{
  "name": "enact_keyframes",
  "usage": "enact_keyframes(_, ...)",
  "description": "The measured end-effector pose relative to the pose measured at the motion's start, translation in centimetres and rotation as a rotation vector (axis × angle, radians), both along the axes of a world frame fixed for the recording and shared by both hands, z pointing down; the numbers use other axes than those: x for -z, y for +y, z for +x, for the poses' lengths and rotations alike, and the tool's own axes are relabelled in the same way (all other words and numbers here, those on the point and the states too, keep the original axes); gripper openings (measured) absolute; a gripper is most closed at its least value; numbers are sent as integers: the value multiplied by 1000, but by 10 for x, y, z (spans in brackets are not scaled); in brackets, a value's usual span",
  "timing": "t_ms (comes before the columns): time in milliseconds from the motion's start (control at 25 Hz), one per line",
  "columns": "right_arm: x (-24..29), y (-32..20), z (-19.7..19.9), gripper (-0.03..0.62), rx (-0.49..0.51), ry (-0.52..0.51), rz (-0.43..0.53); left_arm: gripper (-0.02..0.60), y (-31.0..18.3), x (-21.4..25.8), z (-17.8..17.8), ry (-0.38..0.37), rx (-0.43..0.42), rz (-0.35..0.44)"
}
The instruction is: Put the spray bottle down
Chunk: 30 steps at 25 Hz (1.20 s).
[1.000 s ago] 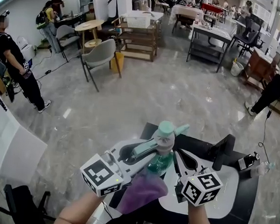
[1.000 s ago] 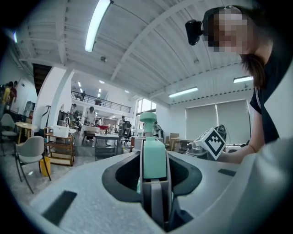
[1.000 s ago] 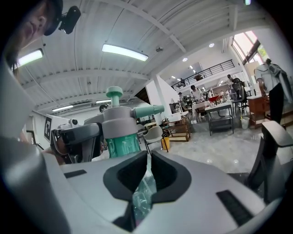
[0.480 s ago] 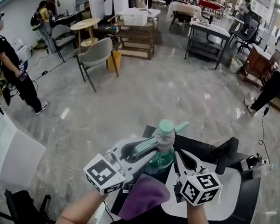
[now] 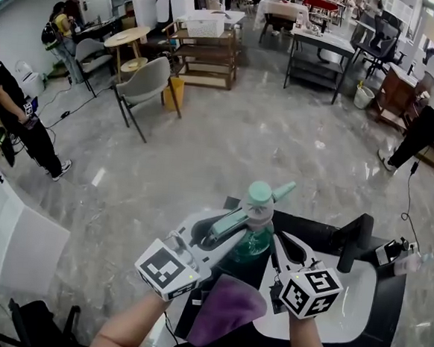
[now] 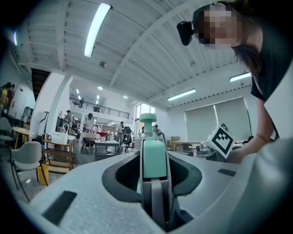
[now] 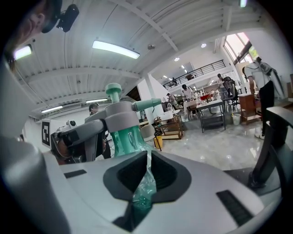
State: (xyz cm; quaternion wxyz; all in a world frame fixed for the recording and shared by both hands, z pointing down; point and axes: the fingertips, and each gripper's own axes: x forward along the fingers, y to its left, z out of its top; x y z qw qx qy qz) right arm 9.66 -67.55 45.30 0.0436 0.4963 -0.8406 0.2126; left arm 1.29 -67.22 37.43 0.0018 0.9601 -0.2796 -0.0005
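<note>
- First, in the head view, the spray bottle (image 5: 257, 209) is held upright in the air over the near edge of the black tabletop (image 5: 324, 231). Its mint cap is uppermost and its nozzle is pointed away to the right. It has not yet been set down.
- The left gripper (image 5: 235, 224) is brought in from the left and clamped on the sprayer head. The right gripper (image 5: 277, 245) is set lower, beside the green body. The double hold is judged to keep the bottle from swinging while it is lowered.
- A purple cloth (image 5: 225, 308) is seen just below the two grippers; what carries it cannot be told. A white mat (image 5: 353, 299) lies on the tabletop and is judged a likely landing place.
- Next, in the left gripper view, the jaws are pressed onto a mint part of the sprayer head, with the cap rising just beyond them. The level hold suits a bottle kept upright.
- Last, in the right gripper view, the jaws are drawn nearly together and are pinching translucent green plastic low on the bottle. The shoulder and nozzle rise beyond. This low grip is judged to steady the base.
</note>
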Motion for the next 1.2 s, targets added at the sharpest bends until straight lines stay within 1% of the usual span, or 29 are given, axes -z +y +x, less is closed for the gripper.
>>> enact_keyframes(120, -2, -2, -1, 9, -6, 1, -4, 117, -1, -2, 1, -12, -14, 22)
enact_keyframes(240, -3, -4, -1, 9, -16, 1, -5, 117, -3, -3, 1, -6, -21, 32)
enact_keyframes(360, -4, -6, -1, 9, -23, -3, -8, 117, -4, -3, 1, 7, -27, 22)
enact_keyframes(600, -8, -8, -3, 9, -30, -10, -12, 117, -5, -6, 1, 13, -47, 36)
enact_keyframes(840, -8, -7, -7, 9, -31, -14, -10, 117, -4, -6, 1, 23, -66, 10)
enact_keyframes(960, -6, -7, -7, 9, -37, -19, -1, 117, -4, -5, 1, 29, -67, 17)
enact_keyframes(1080, -5, -6, -9, 9, -33, -18, 3, 117, -5, -5, 1, 30, -76, 41)
enact_keyframes(1200, -5, -4, -9, 9, -34, -17, 5, 118, -4, -4, 1, 37, -78, 39)
